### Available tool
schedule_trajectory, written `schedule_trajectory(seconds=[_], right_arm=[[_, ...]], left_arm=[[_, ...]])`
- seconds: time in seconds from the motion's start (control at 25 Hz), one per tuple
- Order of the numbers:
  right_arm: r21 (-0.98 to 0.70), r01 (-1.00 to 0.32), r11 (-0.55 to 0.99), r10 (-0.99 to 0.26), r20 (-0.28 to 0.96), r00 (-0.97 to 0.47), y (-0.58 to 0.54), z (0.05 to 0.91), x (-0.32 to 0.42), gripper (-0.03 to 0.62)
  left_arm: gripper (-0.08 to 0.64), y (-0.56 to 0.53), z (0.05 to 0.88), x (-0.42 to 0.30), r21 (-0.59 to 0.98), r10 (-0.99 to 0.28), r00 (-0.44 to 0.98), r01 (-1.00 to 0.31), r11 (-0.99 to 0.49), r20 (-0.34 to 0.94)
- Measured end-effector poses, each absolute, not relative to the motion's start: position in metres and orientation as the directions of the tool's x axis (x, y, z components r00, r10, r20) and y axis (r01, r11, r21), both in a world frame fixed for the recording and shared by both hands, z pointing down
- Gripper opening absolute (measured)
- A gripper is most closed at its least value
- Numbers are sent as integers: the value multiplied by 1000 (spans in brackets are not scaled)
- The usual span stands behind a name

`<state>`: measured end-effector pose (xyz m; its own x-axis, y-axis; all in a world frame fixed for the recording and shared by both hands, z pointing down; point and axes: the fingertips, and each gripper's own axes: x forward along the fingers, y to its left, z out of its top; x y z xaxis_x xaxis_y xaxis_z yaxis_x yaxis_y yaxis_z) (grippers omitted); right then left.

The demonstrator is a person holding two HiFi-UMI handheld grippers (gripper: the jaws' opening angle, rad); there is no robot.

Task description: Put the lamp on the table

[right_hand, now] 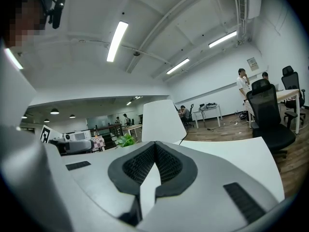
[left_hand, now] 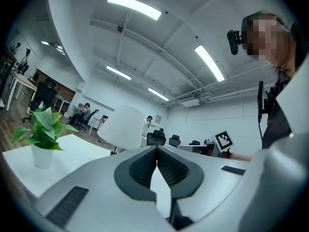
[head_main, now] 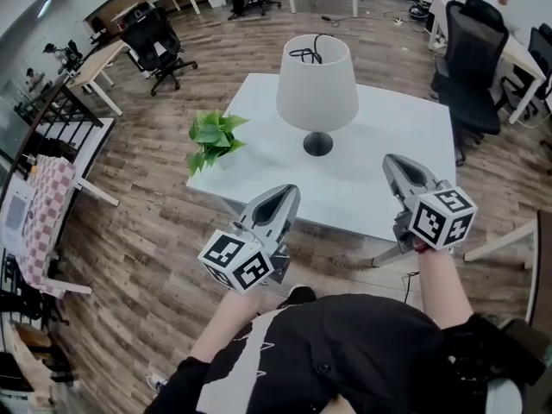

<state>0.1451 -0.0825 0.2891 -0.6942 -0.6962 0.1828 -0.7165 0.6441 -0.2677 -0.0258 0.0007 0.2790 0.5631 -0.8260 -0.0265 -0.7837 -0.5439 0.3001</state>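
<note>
Lamp (head_main: 316,80) stands upright mid-counter (head_main: 397,188), with a plant (head_main: 213,138) near its left. My left fingers (head_main: 285,198) and right fingers (head_main: 398,169) are each pressed together, holding nothing, over the near edge and well apart from the lamp.

Judgement: the shade looks light, thin and easily dented. The small dark base (head_main: 317,144) likely carries the weight. Best hold is the stem under the shade.

Containers: the white pot (left_hand: 41,156) holds the plant. The cord (head_main: 308,53) lies looped in the shade's open top.

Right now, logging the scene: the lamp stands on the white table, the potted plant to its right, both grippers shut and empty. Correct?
No: the potted plant stands left of the lamp, as the head view shows. The lamp is on the table; left gripper and right gripper are shut and empty.
</note>
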Motion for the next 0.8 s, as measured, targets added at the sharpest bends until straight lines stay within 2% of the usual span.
schedule_trajectory(seconds=[0.32, 0.8], right_arm=[[-270, -676, 686, -657, 168, -735, -41, 296, 190, 17], [-304, -612, 730, -569, 224, -791, 27, 329, 246, 17]], left_arm=[[15, 50, 298, 16, 310, -855, 518, -815, -489, 14], [14, 135, 298, 53, 284, -907, 420, -873, -396, 24]])
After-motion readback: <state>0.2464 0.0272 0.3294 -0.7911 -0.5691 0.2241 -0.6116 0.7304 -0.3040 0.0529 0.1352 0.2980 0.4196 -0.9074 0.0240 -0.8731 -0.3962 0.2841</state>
